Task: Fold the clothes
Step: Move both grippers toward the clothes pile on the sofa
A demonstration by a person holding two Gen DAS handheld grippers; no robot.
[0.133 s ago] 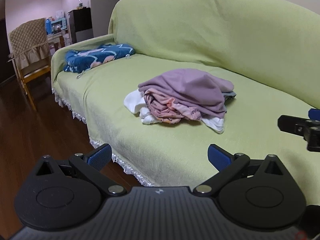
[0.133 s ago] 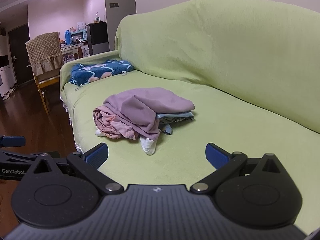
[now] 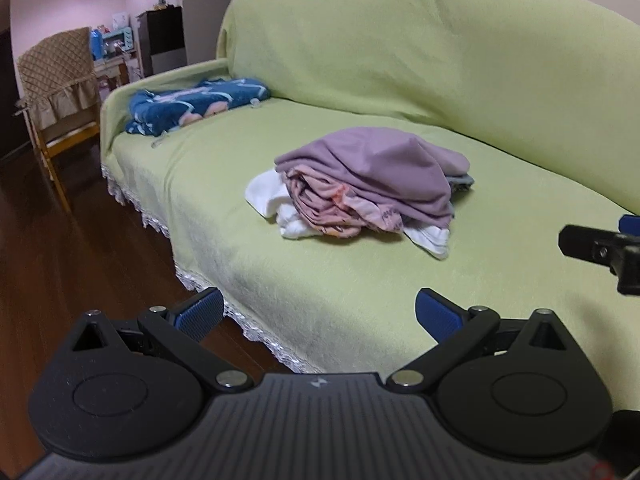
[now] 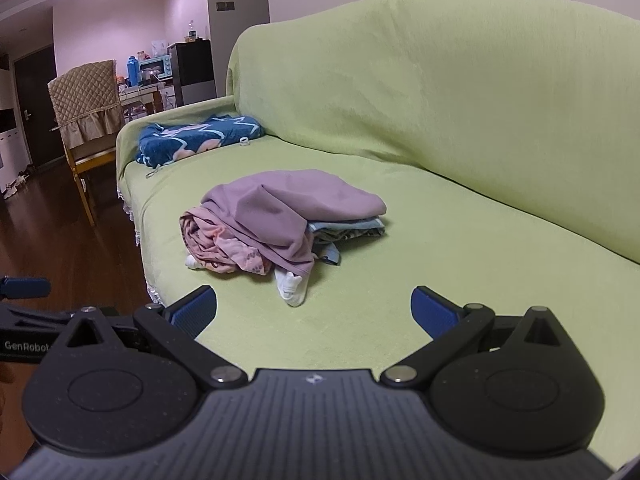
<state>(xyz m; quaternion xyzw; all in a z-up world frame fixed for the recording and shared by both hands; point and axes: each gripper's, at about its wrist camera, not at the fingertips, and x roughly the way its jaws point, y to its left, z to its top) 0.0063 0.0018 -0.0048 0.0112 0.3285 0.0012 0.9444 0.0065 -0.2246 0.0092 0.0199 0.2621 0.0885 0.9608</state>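
Green-covered sofa (image 3: 360, 288), clothes heap (image 3: 360, 192) rumpled mid-seat, lilac top uppermost (blue blanket (image 3: 192, 104) at the far end); left tongs (image 3: 320, 314) and right tongs (image 4: 314, 310) spread wide, empty. Best pinch one edge, not the bundle.

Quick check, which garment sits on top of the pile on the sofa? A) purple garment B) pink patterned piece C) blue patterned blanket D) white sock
A: the purple garment drapes over the pink patterned piece and the white sock pokes out below, while the blue patterned blanket lies apart by the armrest of the sofa.
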